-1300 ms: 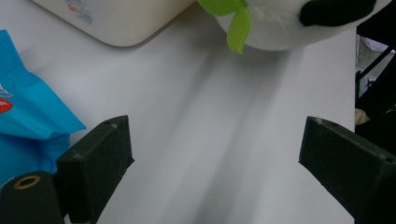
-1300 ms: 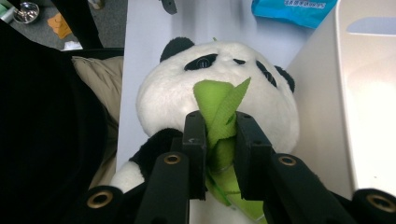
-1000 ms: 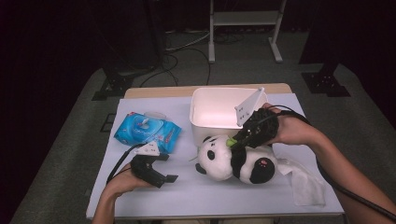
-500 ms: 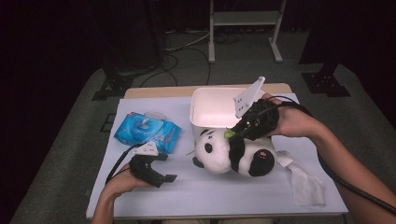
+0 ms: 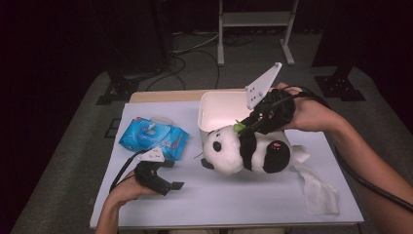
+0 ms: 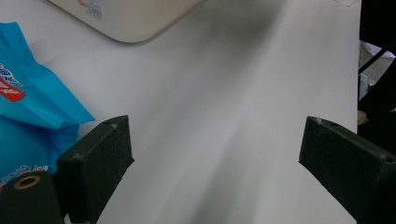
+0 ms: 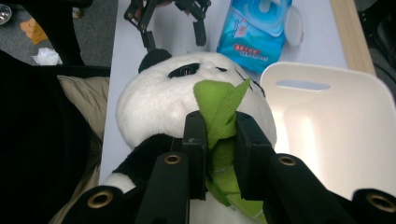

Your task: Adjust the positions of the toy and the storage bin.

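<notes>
high view, right gripper (image 5: 242,127) clamped on the green leaf (image 5: 238,127) of a panda plush (image 5: 246,150) at mid-table by the white tub (image 5: 214,109) near the far edge, left gripper (image 5: 171,174) near the front left corner, left gripper view, jaws wide apart over bare table (image 6: 224,116), blue wipes pack (image 6: 28,116) beside, right gripper view, pads pinching the leaf (image 7: 219,112)

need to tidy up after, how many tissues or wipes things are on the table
2. A blue wipes pack lies at the table's left, above the left gripper. A loose white tissue lies at the right, beside the panda. More may hide under the panda.
</notes>
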Demonstrator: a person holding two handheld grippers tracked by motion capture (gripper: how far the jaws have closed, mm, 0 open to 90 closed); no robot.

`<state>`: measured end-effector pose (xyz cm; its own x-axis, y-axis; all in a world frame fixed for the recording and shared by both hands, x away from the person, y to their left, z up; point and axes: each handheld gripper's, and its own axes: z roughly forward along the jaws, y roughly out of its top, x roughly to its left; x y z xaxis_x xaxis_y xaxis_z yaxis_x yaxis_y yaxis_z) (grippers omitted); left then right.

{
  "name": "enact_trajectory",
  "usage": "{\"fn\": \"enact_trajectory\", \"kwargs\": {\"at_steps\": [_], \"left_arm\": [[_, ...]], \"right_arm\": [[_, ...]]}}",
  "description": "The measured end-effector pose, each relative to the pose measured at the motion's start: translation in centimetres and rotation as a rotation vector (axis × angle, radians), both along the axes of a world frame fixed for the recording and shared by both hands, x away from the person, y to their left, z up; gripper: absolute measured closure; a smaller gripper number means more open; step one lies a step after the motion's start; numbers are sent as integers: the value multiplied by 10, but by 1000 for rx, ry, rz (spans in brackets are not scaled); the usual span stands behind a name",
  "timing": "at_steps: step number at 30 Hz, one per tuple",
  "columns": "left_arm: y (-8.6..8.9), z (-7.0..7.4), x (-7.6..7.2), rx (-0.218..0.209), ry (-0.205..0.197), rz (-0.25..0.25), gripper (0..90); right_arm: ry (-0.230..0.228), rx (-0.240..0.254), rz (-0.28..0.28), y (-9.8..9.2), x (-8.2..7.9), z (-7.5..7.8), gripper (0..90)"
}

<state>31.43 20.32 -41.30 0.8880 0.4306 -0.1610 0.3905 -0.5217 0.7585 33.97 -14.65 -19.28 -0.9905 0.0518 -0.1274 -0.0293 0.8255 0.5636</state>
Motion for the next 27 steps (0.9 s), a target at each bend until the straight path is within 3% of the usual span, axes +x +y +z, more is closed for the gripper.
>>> {"fn": "enact_trajectory", "kwargs": {"at_steps": [11, 20, 27], "left_arm": [[3, -1, 2, -3, 4, 15, 88], [5, -2, 2, -9, 6, 15, 88], [4, -2, 3, -10, 4, 11, 88]], "right_arm": [[-38, 9, -16, 0, 16, 28, 758], [-30, -2, -57, -2, 36, 35, 758], [-37, 1, -51, 0, 45, 40, 757]]}}
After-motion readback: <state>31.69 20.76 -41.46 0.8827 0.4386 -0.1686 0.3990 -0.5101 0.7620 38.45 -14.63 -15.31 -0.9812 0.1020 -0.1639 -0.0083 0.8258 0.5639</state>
